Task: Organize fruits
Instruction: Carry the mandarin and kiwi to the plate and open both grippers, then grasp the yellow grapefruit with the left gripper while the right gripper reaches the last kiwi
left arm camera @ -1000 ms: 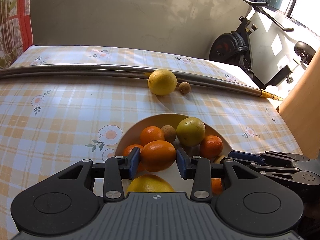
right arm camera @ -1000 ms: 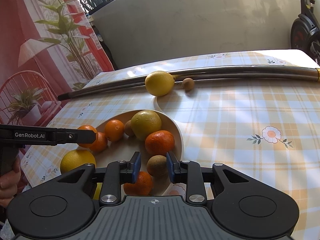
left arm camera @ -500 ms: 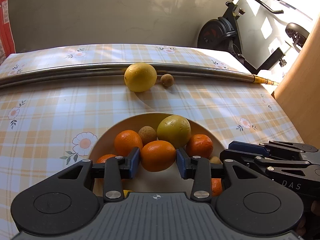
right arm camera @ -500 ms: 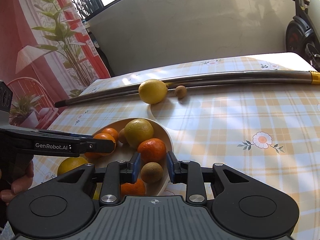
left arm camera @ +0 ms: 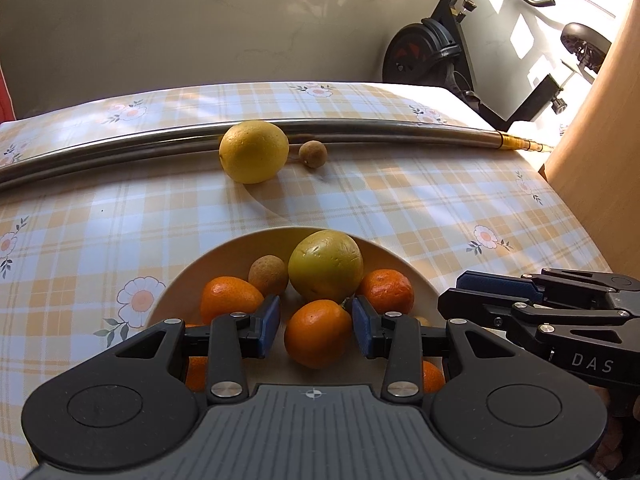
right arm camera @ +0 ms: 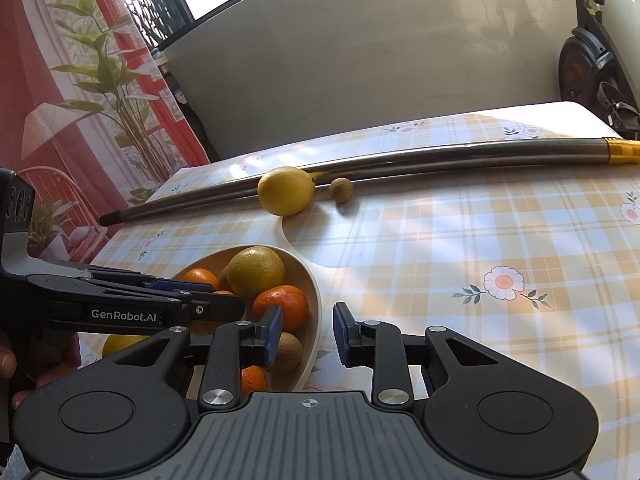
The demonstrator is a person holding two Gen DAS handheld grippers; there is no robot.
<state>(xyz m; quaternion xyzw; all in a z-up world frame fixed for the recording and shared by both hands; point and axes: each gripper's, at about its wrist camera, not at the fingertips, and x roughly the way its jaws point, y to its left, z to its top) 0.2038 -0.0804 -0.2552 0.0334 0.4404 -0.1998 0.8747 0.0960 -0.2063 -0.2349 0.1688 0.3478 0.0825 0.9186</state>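
A cream bowl (left arm camera: 404,258) (right arm camera: 316,300) on the checked tablecloth holds several oranges, a green-yellow fruit (left arm camera: 326,266) (right arm camera: 256,274) and small brown fruits. My left gripper (left arm camera: 314,330) is open over the bowl, with an orange (left arm camera: 318,334) lying between its pads and gaps on both sides. My right gripper (right arm camera: 306,334) is open and empty over the bowl's right rim, a brown fruit (right arm camera: 288,352) just beside its left pad. A lemon (left arm camera: 254,156) (right arm camera: 286,190) and a small brown fruit (left arm camera: 313,154) (right arm camera: 341,189) lie farther back by a metal pole.
A long steel pole (left arm camera: 120,148) (right arm camera: 460,156) lies across the table behind the loose fruit. Another yellow fruit (right arm camera: 116,344) lies left of the bowl. An exercise bike (left arm camera: 440,52) stands beyond the table's far right corner. A wooden panel (left arm camera: 600,140) stands at the right.
My left gripper has opened and let go of the orange, which now sits in the bowl. My right gripper has opened wider and shifted right, off the brown fruit.
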